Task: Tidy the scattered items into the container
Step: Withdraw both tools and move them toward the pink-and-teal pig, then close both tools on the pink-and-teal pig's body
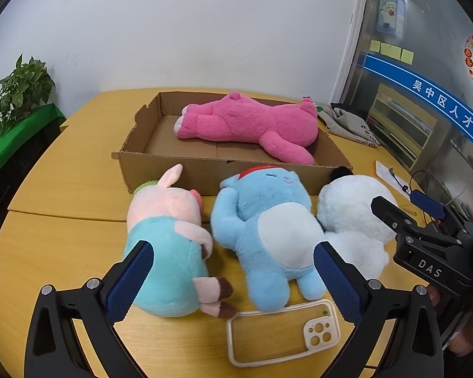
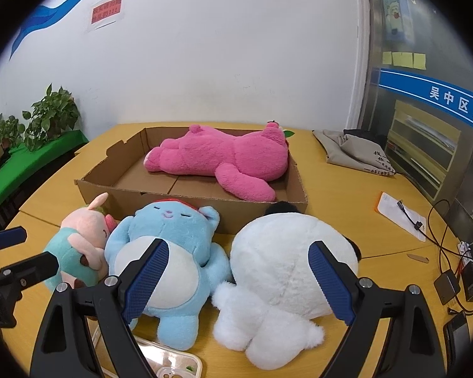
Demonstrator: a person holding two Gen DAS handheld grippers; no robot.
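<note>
A cardboard box (image 1: pixel 189 174) (image 2: pixel 186 209) stands at the back of the yellow table with a big pink plush (image 1: pixel 252 123) (image 2: pixel 230 160) lying in it. In front of the box lie a pig plush in a teal dress (image 1: pixel 170 236) (image 2: pixel 78 245), a blue plush (image 1: pixel 268 220) (image 2: pixel 179 252) and a white plush (image 1: pixel 350 220) (image 2: pixel 277 283). A clear phone case (image 1: pixel 280 334) (image 2: pixel 173 362) lies nearest. My left gripper (image 1: pixel 233 247) (image 2: pixel 34 247) hovers open over the pig and blue plush. My right gripper (image 2: pixel 238 245) (image 1: pixel 403 203) hovers open over the white plush, holding nothing.
A grey cloth bag (image 2: pixel 353 151) lies at the back right. A white sheet with a cable (image 2: pixel 403 217), more cables and a power strip (image 2: pixel 466 252) crowd the right edge. Potted plants (image 2: pixel 50 116) stand on a green-covered bench at left.
</note>
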